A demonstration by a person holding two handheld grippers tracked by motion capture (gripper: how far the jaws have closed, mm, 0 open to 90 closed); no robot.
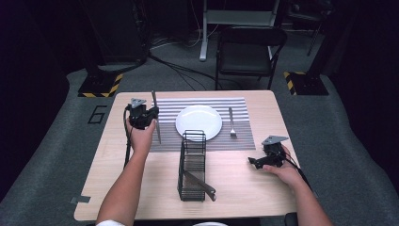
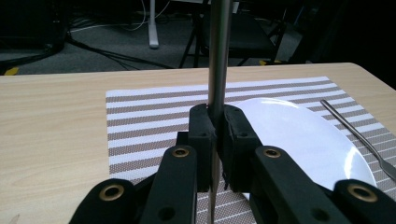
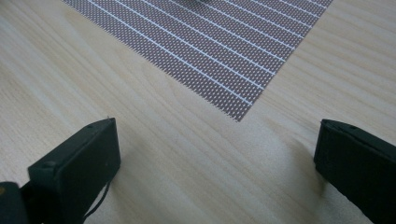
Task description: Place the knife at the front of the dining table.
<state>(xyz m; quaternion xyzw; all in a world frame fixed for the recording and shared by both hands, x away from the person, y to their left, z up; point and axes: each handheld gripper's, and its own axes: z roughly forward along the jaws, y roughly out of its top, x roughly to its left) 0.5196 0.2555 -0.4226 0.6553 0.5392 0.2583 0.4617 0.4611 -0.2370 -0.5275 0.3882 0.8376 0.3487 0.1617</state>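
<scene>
I have the left gripper clamped on a table knife, its pads pinching the flat metal from both sides. In the left gripper view the knife stands as a straight steel bar between the two black jaws, running up past the top edge and down below them. From the high view its long axis runs away from me and back toward me, alongside the left side of the white plate; the far end reaches past the plate's far rim, and the near end lies over the striped placemat just left of the plate. I cannot tell which end is the blade.

My right gripper rests well to the right of the plate and nearer to me, beyond the placemat's near right corner. In the right gripper view its jaws stand wide apart with bare tabletop between them and the placemat corner just ahead; nothing is held.

A fork lies on the placemat just right of the plate, its long axis also running away from me. Nearer to me than the plate stands a black wire basket, touching the plate's near edge in the high view, with another utensil lying aslant in it.
</scene>
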